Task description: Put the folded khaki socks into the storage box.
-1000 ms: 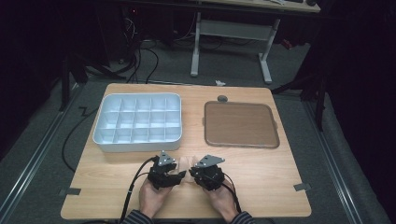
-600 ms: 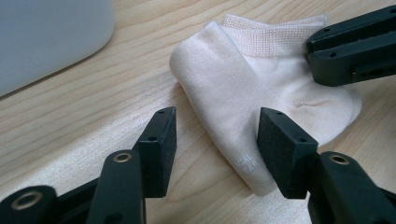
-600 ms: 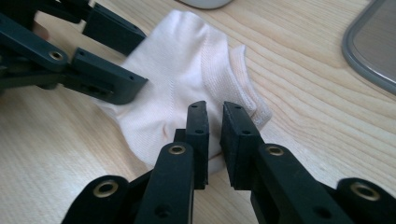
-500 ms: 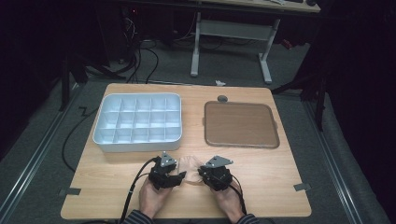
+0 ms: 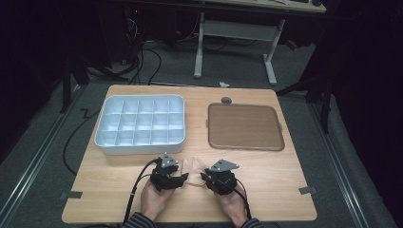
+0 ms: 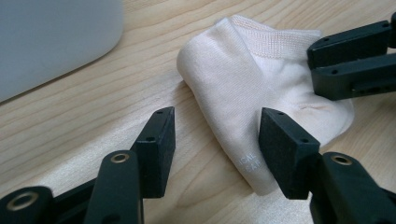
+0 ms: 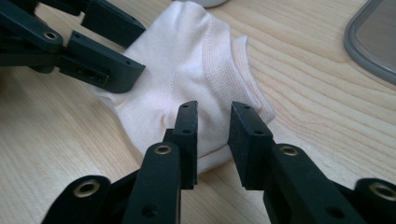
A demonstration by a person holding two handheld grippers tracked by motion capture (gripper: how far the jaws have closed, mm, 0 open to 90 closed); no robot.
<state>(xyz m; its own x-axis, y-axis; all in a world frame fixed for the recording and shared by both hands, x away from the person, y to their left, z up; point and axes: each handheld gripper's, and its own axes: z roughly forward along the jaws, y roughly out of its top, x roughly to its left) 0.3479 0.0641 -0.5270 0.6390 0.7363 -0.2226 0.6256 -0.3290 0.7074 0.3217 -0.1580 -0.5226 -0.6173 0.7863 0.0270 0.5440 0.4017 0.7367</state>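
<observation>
On the wooden table (image 5: 266, 171), near its front edge, we see a pale sock (image 5: 194, 167) lying flat between our grippers, cuff towards the trays. Left gripper (image 6: 215, 140) spread, astride its toe; right gripper (image 7: 212, 135) just opened, touching nothing.

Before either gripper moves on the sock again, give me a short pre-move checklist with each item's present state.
1. Sock lies flat on the table: ok.
2. Left gripper open, jaws astride the sock's end: ok.
3. Right gripper open at the sock's other end; its jaws have just been opening, no fabric pinched: ok.
4. Sock clear of tray and mat: ok.
5. Whether this is one sock or a folded pair: cannot tell.
</observation>
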